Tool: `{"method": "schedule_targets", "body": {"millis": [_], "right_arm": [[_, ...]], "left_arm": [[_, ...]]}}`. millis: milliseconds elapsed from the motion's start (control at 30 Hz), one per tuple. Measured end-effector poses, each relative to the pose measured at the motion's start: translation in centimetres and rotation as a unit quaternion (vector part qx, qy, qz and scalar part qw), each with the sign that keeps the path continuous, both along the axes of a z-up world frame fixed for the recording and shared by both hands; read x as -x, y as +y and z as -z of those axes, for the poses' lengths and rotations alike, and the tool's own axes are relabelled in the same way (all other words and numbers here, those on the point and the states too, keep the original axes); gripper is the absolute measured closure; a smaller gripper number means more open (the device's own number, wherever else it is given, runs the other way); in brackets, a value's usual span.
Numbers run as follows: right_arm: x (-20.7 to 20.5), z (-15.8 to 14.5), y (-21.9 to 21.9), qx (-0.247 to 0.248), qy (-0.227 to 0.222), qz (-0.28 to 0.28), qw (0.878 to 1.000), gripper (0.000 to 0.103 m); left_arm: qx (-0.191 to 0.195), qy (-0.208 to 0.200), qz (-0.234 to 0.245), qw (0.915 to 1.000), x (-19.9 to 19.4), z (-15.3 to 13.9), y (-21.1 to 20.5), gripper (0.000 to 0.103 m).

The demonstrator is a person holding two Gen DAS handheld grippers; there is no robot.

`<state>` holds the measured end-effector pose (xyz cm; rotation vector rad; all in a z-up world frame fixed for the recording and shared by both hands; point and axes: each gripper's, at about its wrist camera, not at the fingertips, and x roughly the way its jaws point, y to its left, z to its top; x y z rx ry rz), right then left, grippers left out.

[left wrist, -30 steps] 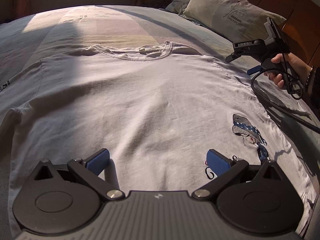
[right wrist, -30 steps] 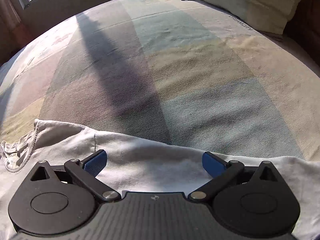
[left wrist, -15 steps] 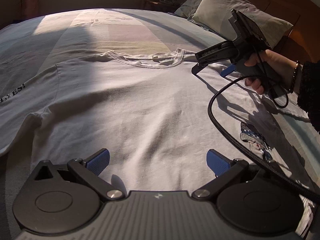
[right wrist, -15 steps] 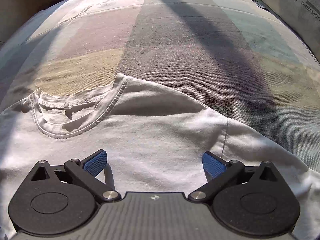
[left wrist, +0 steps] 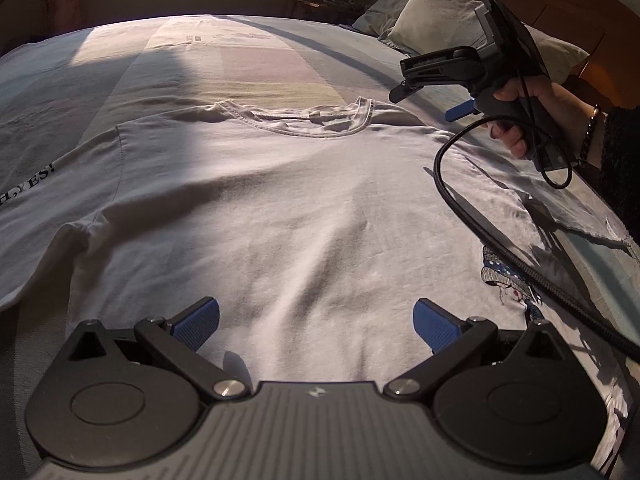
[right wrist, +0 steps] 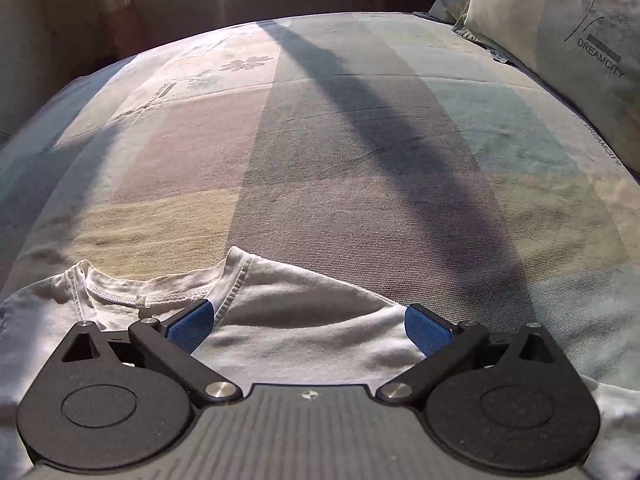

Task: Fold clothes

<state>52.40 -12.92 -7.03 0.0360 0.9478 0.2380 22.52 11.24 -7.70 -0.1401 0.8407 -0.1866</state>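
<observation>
A white T-shirt (left wrist: 280,200) lies spread flat on the bed, collar (left wrist: 316,120) at the far end and a small printed figure (left wrist: 508,280) near its right hem. My left gripper (left wrist: 316,320) hovers open over the shirt's lower middle, nothing between its blue pads. The right gripper (left wrist: 404,88), held by a hand (left wrist: 532,112), hangs above the shirt's right shoulder in the left wrist view. In the right wrist view the right gripper (right wrist: 306,324) is open over the shoulder (right wrist: 304,304), its left pad beside the collar (right wrist: 160,292).
The bed (right wrist: 360,160) has a striped pastel cover reaching far beyond the shirt. Pillows (right wrist: 560,32) lean on a wooden headboard (left wrist: 560,12) at the right. A black cable (left wrist: 480,232) trails from the right gripper across the shirt. Another printed garment (left wrist: 28,184) lies at the left.
The right gripper swung left along the shirt's top edge from the sleeve to the shoulder beside the collar, then eased forward. My left gripper drew back slightly. Both stayed open.
</observation>
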Motion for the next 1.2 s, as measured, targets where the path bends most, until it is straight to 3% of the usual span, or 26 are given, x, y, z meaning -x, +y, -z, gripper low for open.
{"method": "schedule_targets", "body": {"millis": [167,333,467,667,800,967,1067,1200], "right_arm": [[-1.2,2.5,1.2,-0.008,0.039,-0.009,0.999,0.000],[-2.5,3.4,2.4,0.012,-0.026,-0.009,1.000,0.000],[-2.6,1.8,2.0,-0.038,-0.020,-0.007,0.999,0.000],[-0.2,0.6,3.3,-0.093,0.009,-0.057,0.994,0.000],[-1.9,2.7,4.9,-0.084,-0.004,-0.062,0.995,0.000],[-3.6,3.2,5.3,-0.069,-0.061,-0.060,0.994,0.000],[-3.2,2.4,4.5,-0.080,-0.070,-0.041,0.993,0.000],[0.3,-1.6,1.9,-0.077,-0.117,-0.033,0.990,0.000]], "left_arm": [[0.002,0.011,-0.003,0.9999,-0.4,0.7,0.2,0.001],[0.002,0.015,-0.004,0.9999,-0.6,1.2,0.3,0.001],[0.002,0.014,-0.004,0.9999,-0.5,1.2,0.4,0.001],[0.000,0.014,-0.005,0.9999,-0.5,1.2,0.2,0.001],[-0.005,0.013,-0.001,0.9999,-0.6,1.4,0.2,0.001],[-0.015,0.008,0.006,0.9998,-0.6,1.5,0.0,0.001],[-0.014,0.008,0.005,0.9999,-0.5,1.4,0.1,0.001],[-0.001,0.003,0.003,1.0000,-0.1,0.5,0.0,0.001]]}}
